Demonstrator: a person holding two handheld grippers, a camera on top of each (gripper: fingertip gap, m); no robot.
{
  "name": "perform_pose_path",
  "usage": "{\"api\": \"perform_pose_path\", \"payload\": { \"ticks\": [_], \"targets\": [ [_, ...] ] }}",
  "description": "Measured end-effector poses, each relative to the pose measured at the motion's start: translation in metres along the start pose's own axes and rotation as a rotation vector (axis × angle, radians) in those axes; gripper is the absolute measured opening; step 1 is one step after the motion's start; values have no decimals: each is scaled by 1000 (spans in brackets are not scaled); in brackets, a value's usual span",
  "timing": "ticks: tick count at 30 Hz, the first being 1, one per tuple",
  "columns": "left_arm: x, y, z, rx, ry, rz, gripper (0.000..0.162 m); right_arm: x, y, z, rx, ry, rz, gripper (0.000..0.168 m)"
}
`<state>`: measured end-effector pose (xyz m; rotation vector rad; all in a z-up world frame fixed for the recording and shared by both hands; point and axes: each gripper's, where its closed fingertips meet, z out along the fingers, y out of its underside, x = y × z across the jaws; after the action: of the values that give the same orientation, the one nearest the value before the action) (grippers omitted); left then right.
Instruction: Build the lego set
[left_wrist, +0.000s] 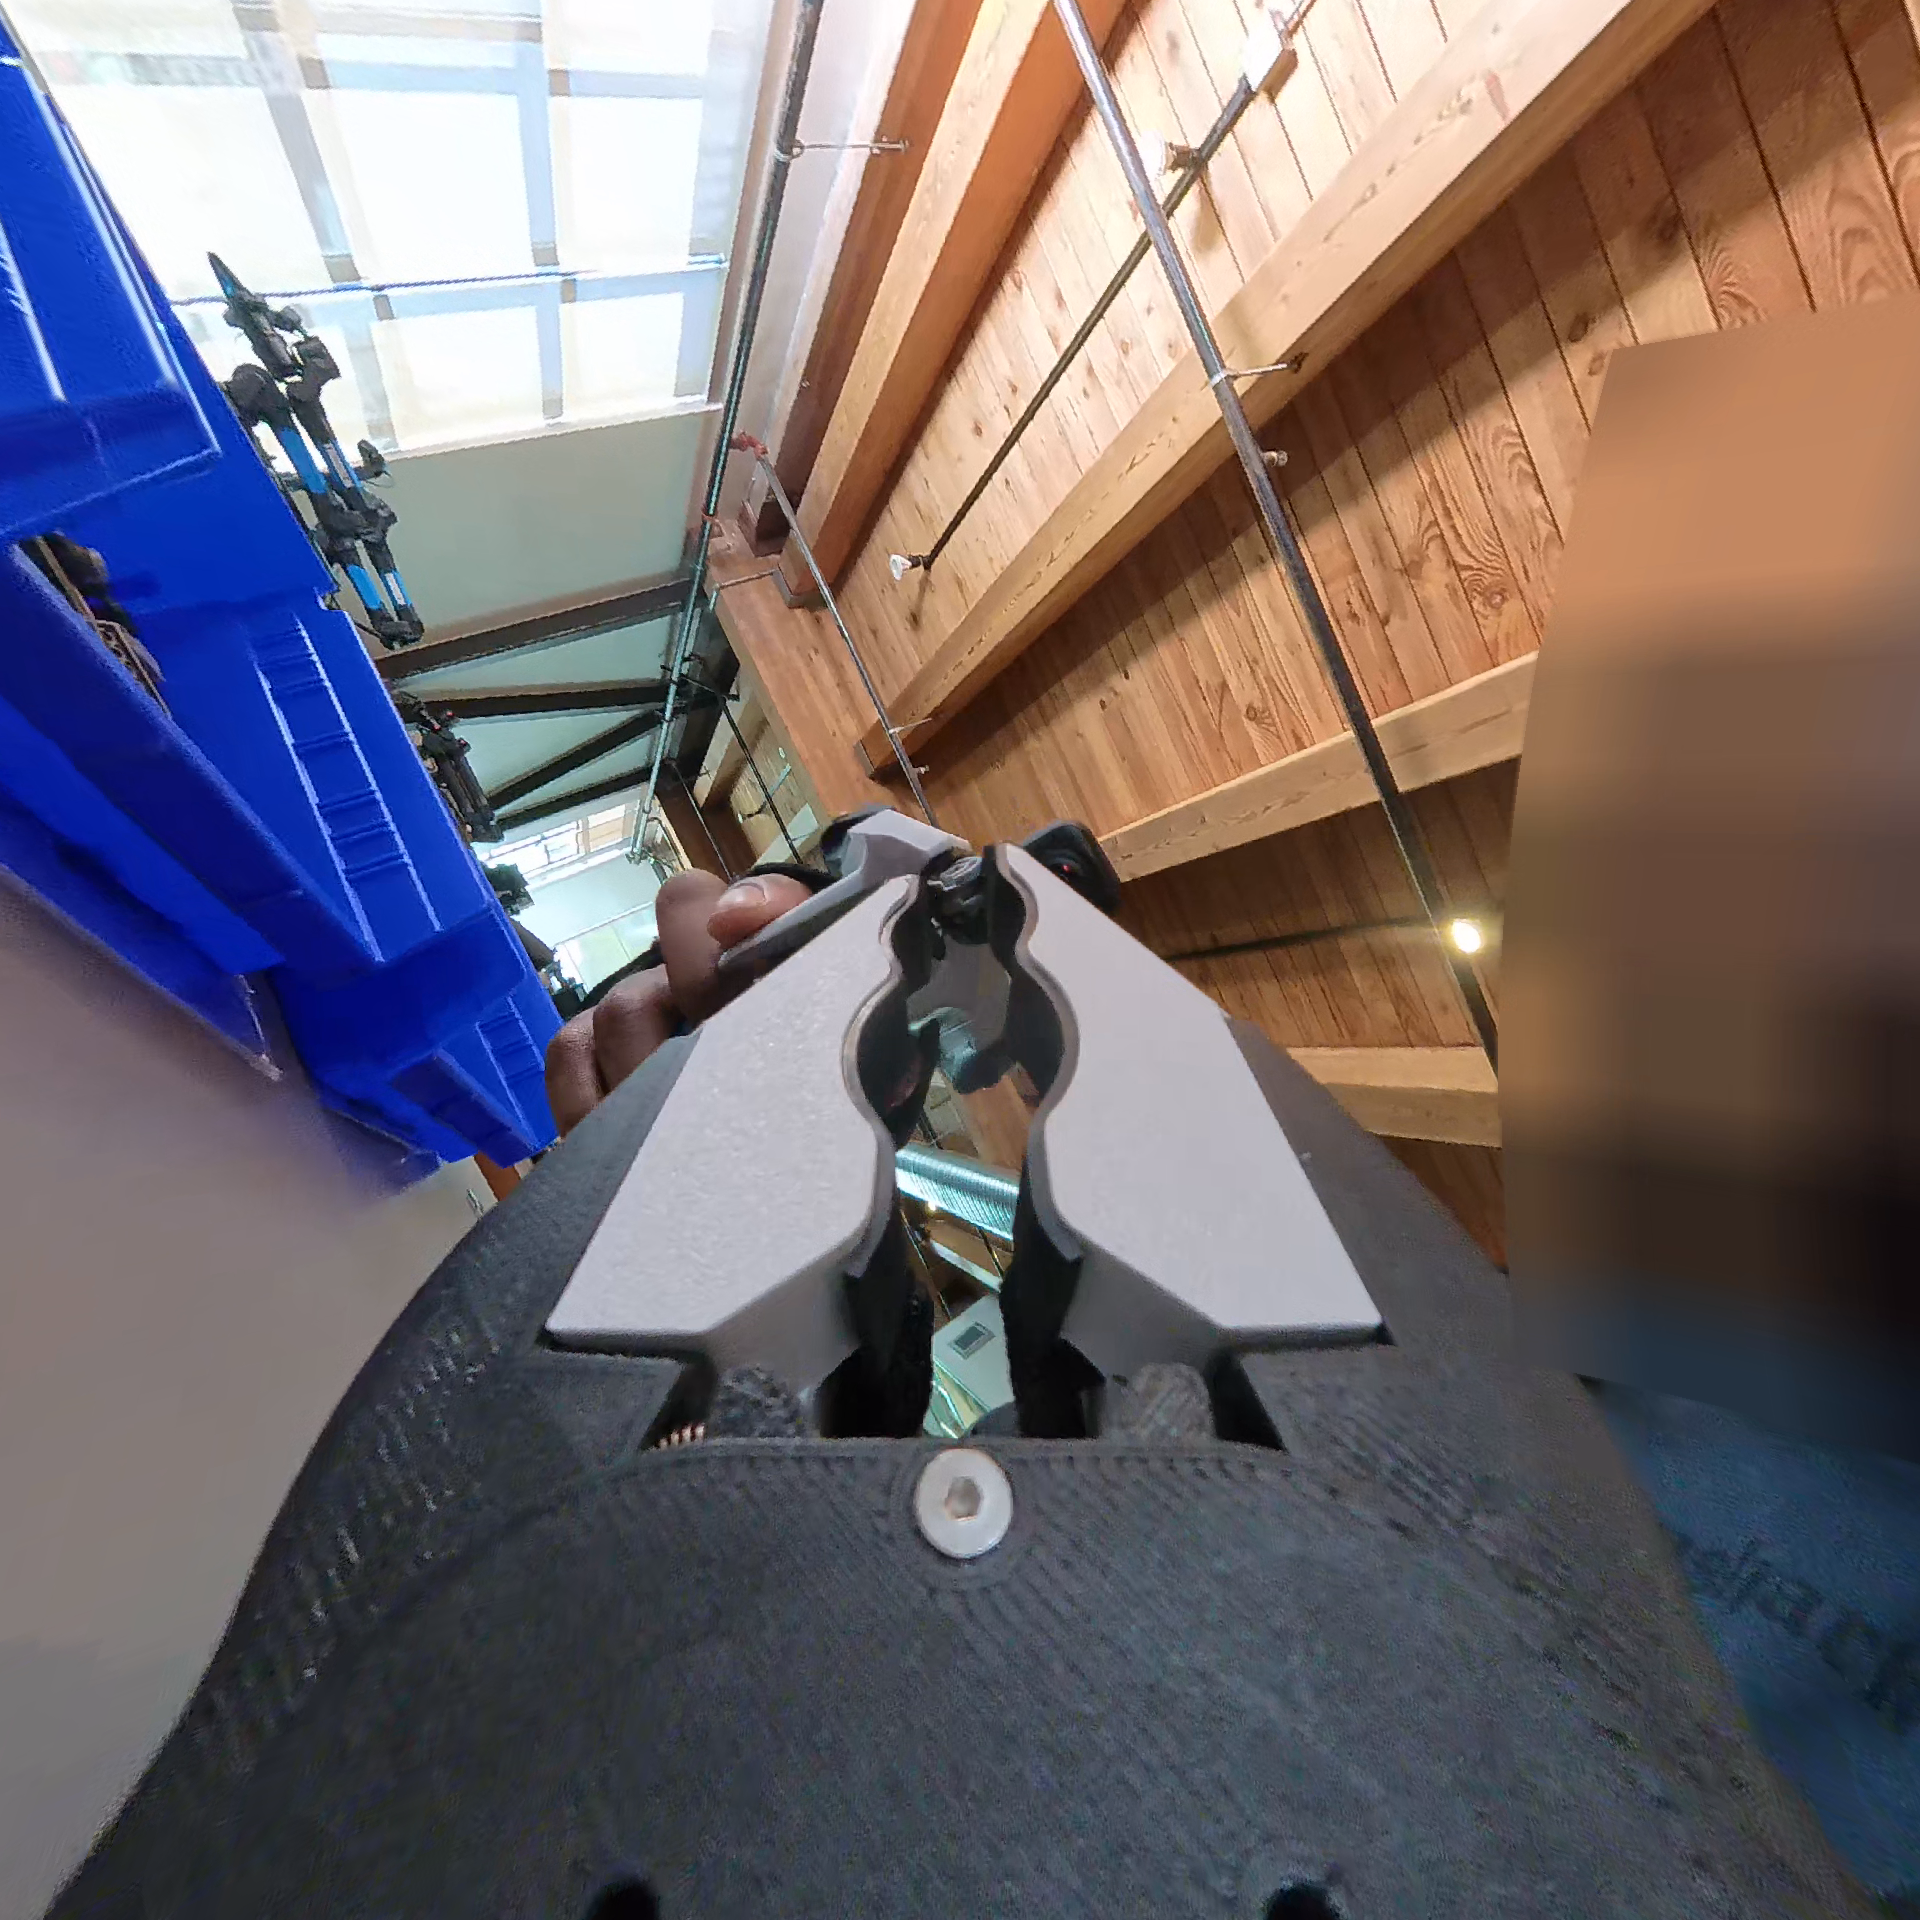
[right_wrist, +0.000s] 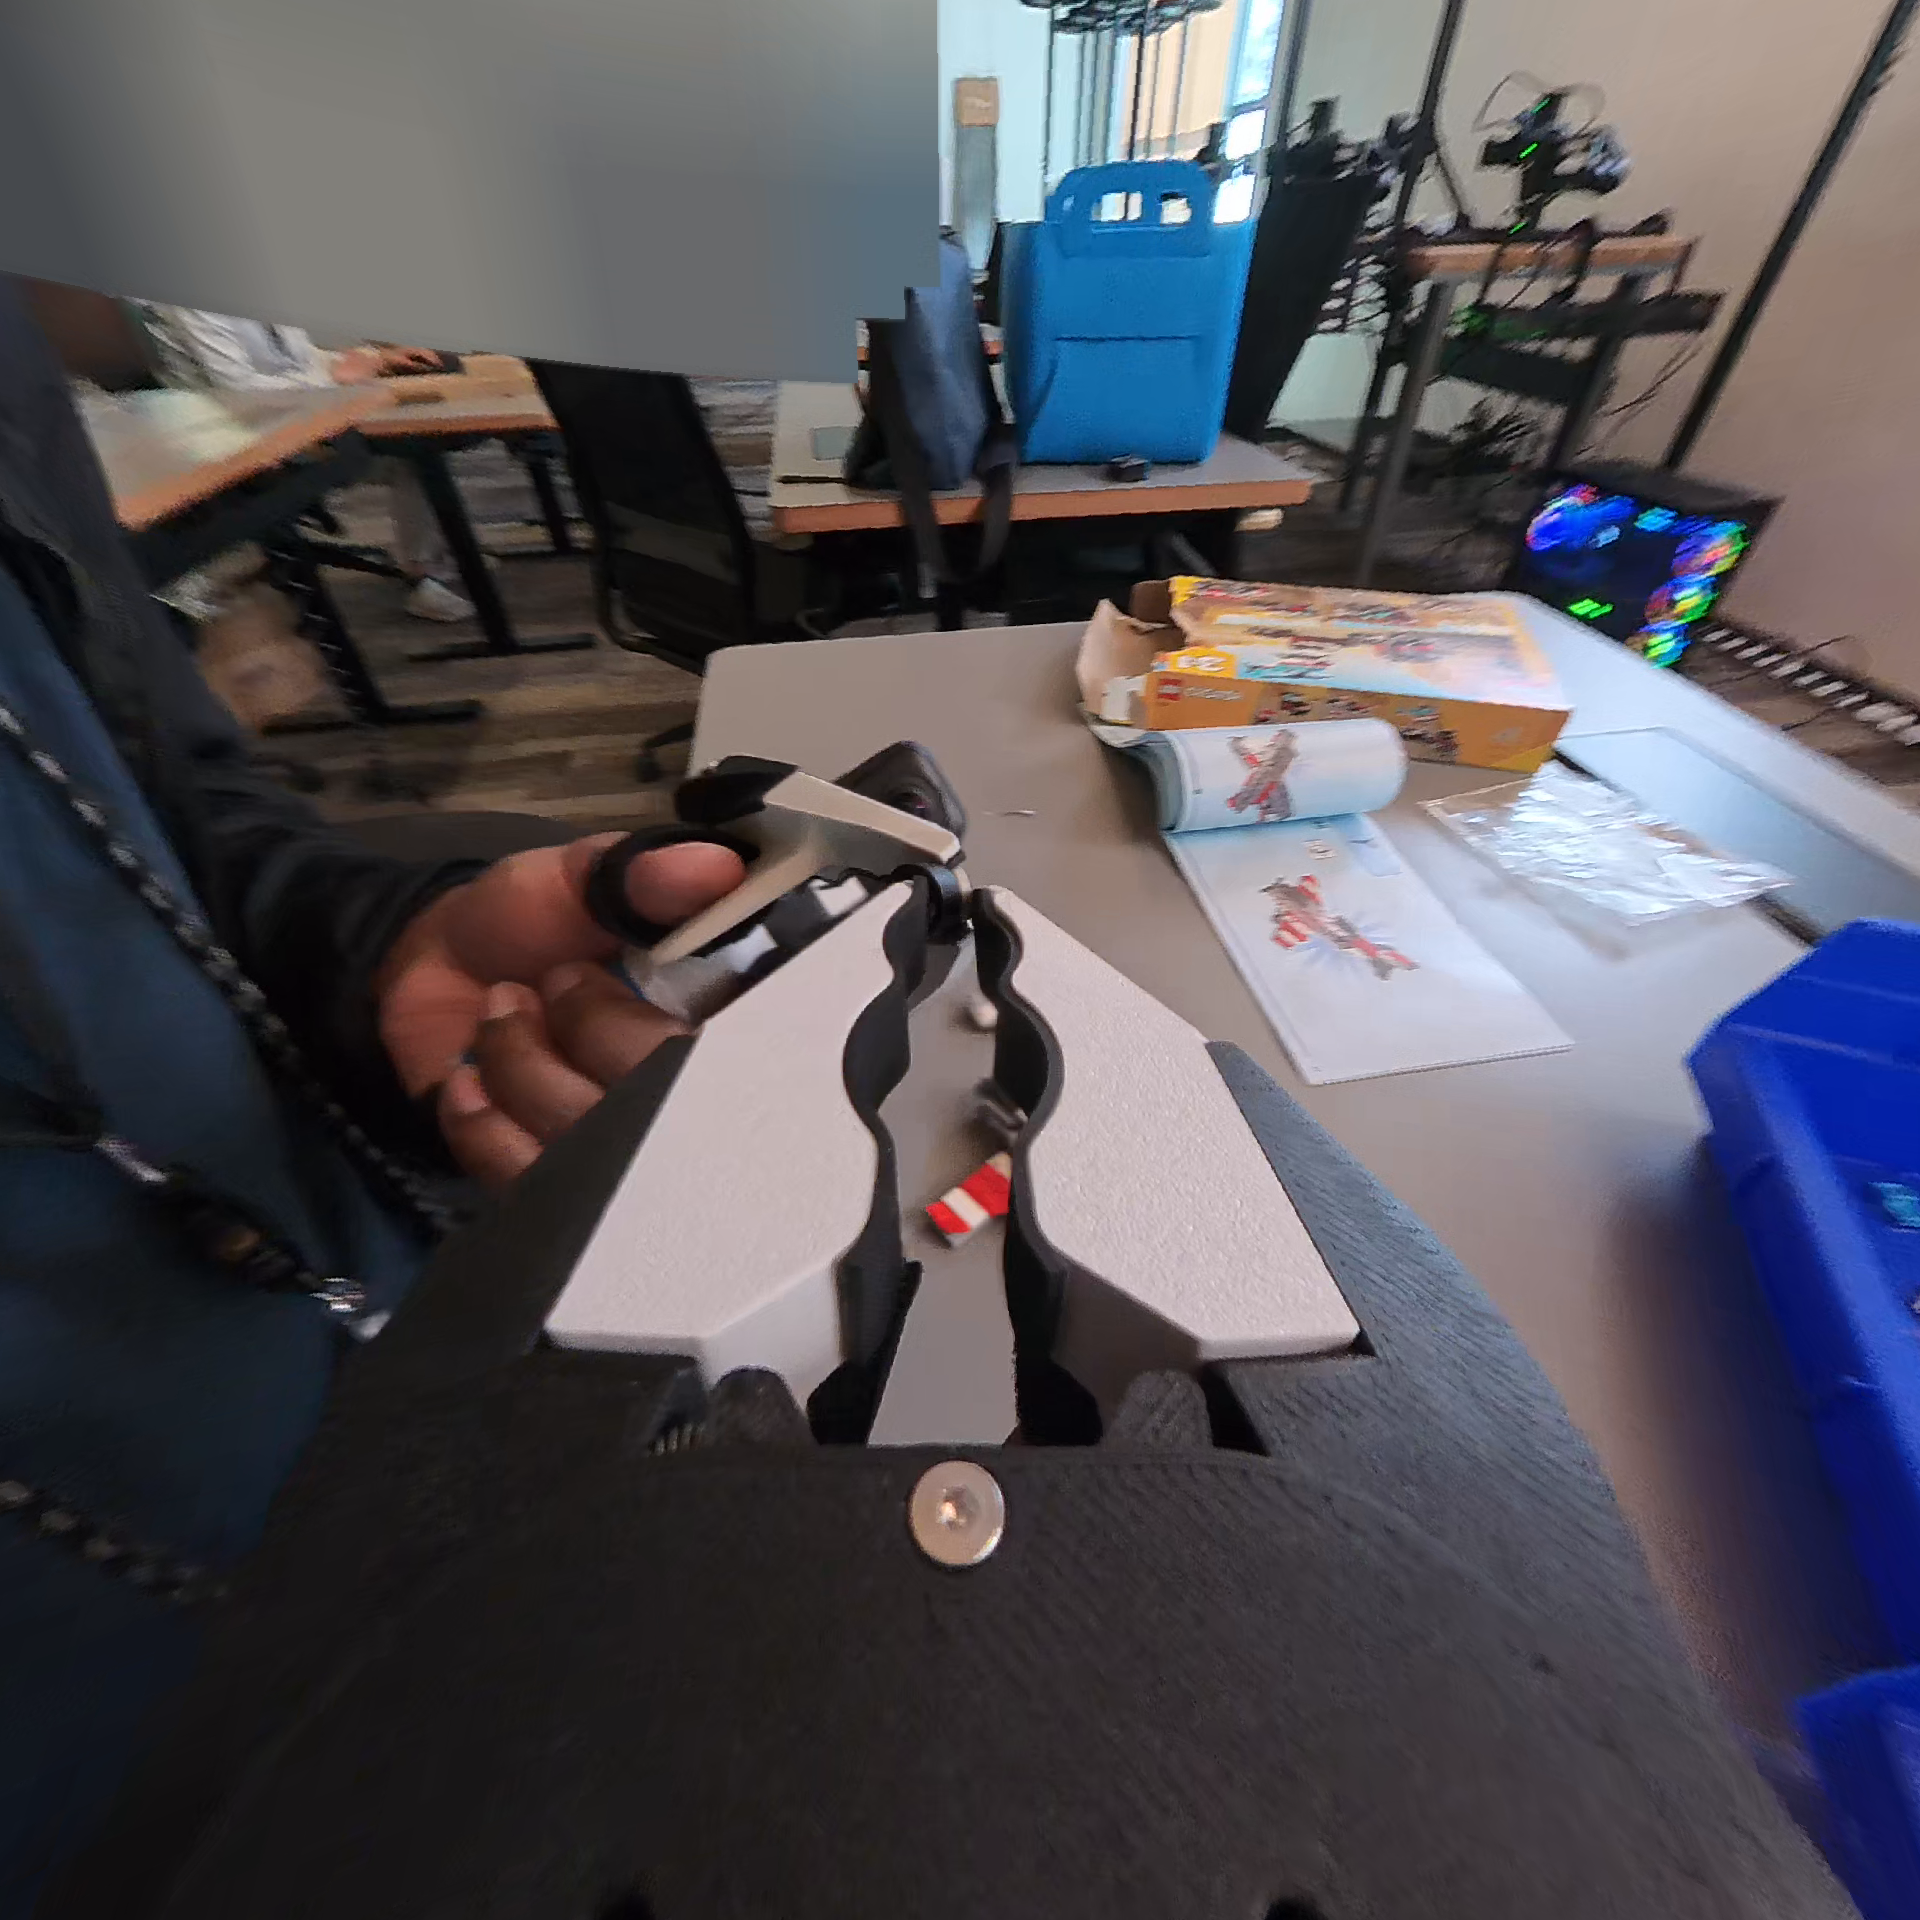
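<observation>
In the left wrist view my left gripper (left_wrist: 953, 873) points up at the ceiling, shut on a small black lego piece (left_wrist: 958, 891) at its tips. The right gripper's grey finger (left_wrist: 883, 847) and a hand (left_wrist: 707, 935) meet it tip to tip. In the right wrist view my right gripper (right_wrist: 948, 896) is above the grey table (right_wrist: 1351, 1195), shut on a small black round piece (right_wrist: 943, 900). The left gripper (right_wrist: 821, 831), held by a hand (right_wrist: 540, 966), touches that piece. A red-and-white striped piece (right_wrist: 971, 1200) and small grey (right_wrist: 997, 1114) and white (right_wrist: 977, 1013) pieces lie below.
An open instruction booklet (right_wrist: 1351, 935), the yellow lego box (right_wrist: 1351, 665) and a clear plastic bag (right_wrist: 1600, 852) lie on the table's far side. A blue bin (right_wrist: 1829, 1195) stands at the right edge; it also shows in the left wrist view (left_wrist: 208, 675). Desks, a chair and a blue bag (right_wrist: 1122, 332) stand behind. The grippers are tip to tip, or close to it.
</observation>
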<state>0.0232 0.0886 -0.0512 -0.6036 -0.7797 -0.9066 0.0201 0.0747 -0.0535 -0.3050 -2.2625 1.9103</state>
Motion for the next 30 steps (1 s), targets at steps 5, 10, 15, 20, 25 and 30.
{"api": "perform_pose_path", "payload": {
  "ticks": [5,10,15,20,25,30],
  "targets": [
    [-4,-2,-1,27,-11,-14,10,2,3,1,7,70,-69,7],
    [-6,-1,-1,31,-13,-25,10,3,5,0,20,66,-32,8],
    [-8,-3,-2,46,-22,-40,10,5,6,1,20,90,-42,9],
    [-10,-5,-3,70,-33,-61,10,9,8,1,18,134,-72,14],
    [-10,-6,-4,87,-36,-75,10,10,8,2,21,144,-73,14],
    [-8,-8,-4,111,-23,-112,11,10,6,2,31,157,-69,16]
  ]
}}
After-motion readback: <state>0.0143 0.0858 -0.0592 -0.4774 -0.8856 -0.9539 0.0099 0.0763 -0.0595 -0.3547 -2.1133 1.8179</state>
